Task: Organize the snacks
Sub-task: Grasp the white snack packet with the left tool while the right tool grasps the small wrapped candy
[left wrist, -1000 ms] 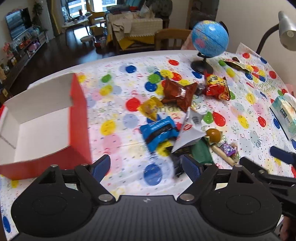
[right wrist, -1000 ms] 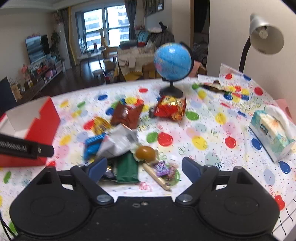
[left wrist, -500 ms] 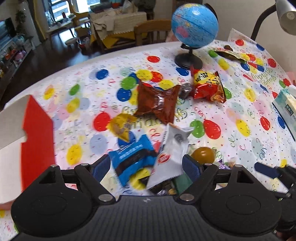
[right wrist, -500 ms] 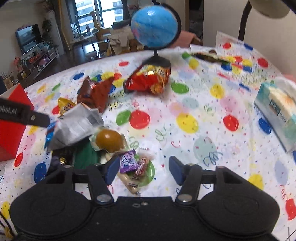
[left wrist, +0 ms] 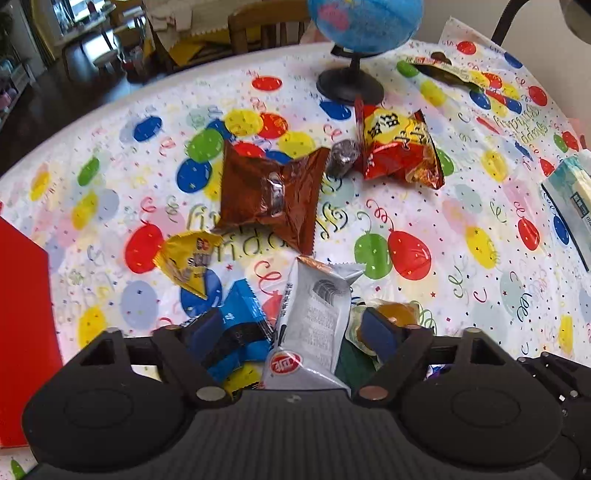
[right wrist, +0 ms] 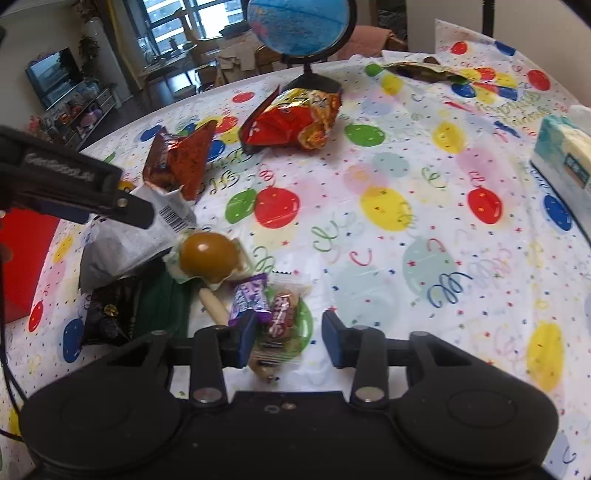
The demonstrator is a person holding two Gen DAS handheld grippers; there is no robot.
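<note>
On the balloon-print tablecloth (left wrist: 461, 229):
- crinkled foil snack packets, five: brown (left wrist: 271, 192), red-and-yellow (left wrist: 397, 147), yellow (left wrist: 186, 258), blue (left wrist: 240, 325), silver-white (left wrist: 314, 317)
- small wrapped candies (right wrist: 264, 306), at least two
- blue desk globe (left wrist: 364, 18), one
- red cardboard box (left wrist: 22, 317), one
- pale tissue pack (right wrist: 563, 155), one

My left claw (left wrist: 293, 330) & right claw (right wrist: 289, 339): matte black bodies, blue pads, silver pivot screws, round side discs.

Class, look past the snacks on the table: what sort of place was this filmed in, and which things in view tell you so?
Most likely a lived-in home, an open living and dining room. A television stands on a low unit by big windows, a wooden chair is pushed up to the table, and a balloon-print party tablecloth covers it.
</note>
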